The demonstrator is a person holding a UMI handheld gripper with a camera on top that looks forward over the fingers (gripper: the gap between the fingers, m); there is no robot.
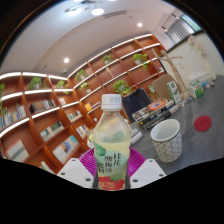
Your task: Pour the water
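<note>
Lit bookshelves (60, 110) behind. My gripper (111, 176) is clamped on the bottle (110, 145), upright between the fingers, cap on. White mesh cup (167, 140) sits just right of it; pour tilts that way.

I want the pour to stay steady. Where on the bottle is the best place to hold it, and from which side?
Grip the bottle at its labelled middle, from the side, the way the claw has it now: upright, both fingers pressed on the label. The body is widest and straight there; the white-capped neck narrows. The white cup stands beside it.
</note>
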